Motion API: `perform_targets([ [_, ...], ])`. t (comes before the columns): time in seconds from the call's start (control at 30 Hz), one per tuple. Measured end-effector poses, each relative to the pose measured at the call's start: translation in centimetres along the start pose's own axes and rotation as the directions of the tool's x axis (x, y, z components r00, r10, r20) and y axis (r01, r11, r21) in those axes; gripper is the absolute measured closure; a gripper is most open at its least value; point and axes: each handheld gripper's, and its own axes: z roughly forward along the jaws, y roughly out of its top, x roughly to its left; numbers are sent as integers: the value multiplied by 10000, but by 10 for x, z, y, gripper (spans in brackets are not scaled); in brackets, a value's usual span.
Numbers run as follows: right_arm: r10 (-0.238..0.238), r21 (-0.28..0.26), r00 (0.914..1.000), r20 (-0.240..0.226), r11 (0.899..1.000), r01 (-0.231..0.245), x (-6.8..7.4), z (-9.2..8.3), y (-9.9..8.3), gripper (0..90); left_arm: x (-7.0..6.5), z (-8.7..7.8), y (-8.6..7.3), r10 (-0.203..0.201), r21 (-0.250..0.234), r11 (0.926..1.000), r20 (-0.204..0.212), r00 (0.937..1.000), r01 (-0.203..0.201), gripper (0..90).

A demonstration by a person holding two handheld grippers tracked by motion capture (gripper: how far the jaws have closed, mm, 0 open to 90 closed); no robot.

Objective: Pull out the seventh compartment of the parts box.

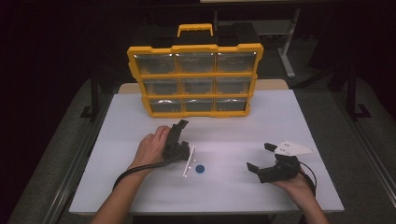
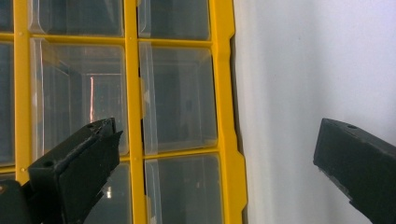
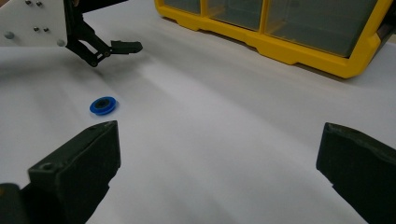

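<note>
Holding both grippers wide open and empty, you aim your left gripper point(image 1: 183, 135) at the yellow drawer organizer point(image 1: 195, 79) while the blue ring point(image 3: 103, 105) waits just beyond your right gripper's point(image 1: 259, 157) left jaw, ready for pickup.

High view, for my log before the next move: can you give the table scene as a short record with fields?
surface: white table
organizer: yellow drawer organizer standing upright at the far side, nine clear drawers, all shut
small part: blue ring lying flat on the table, held by nothing
left gripper: left gripper open, turned on its side, aimed at the organizer, holding nothing
right gripper: right gripper open, holding nothing, right of the ring and apart from it
</note>
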Motion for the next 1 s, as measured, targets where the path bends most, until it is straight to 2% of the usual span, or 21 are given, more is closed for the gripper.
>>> perform_targets([
  [1.0,-25,10,10000,-1,10000,25,0,0,0,0,5,2,-20,-221,763,9968,-338,9992,246,5],
])
